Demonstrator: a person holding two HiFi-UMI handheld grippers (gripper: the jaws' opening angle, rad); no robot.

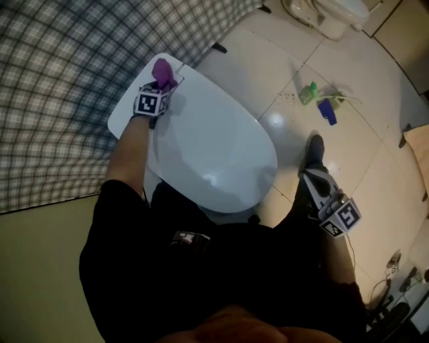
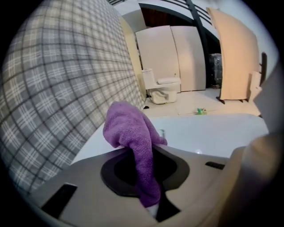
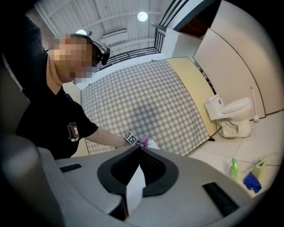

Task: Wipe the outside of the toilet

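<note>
Head view, toilet (image 1: pixel 221 154): white, lid down, at the centre of the frame below you, with its tank top toward 10 o'clock.
Head view, left tool (image 1: pixel 155 94): you hold it over the tank top at 10 o'clock, close to the checked wall (image 1: pixel 60 80).
Head view, purple cloth (image 1: pixel 163 72): it sticks out of the left tool toward 12 o'clock, above the tank top. Whether it touches the tank cannot be told.
Head view, right tool (image 1: pixel 320 187): it is at 4 o'clock, well apart from the toilet, above the tiled floor (image 1: pixel 375 167).
Head view, bottles: a green bottle (image 1: pixel 308 92) and a blue bottle (image 1: pixel 327 110) lie near each other on the floor at 2 o'clock.
Head view, second toilet (image 1: pixel 328 13): at 1 o'clock, at the frame's edge.
Left gripper view, left tool: your jaws are clenched on the purple cloth (image 2: pixel 135 142), which bunches up above them. The toilet's white top stretches away toward 3 o'clock and the checked wall fills 9 o'clock.
Right gripper view, right tool (image 3: pixel 135 177): your jaws are pressed together with nothing between them. They point at the checked wall, with the left tool and its cloth just beyond them at 12 o'clock.
Right gripper view, surroundings: the second toilet is at 3 o'clock and the bottles are at 4 o'clock.
</note>
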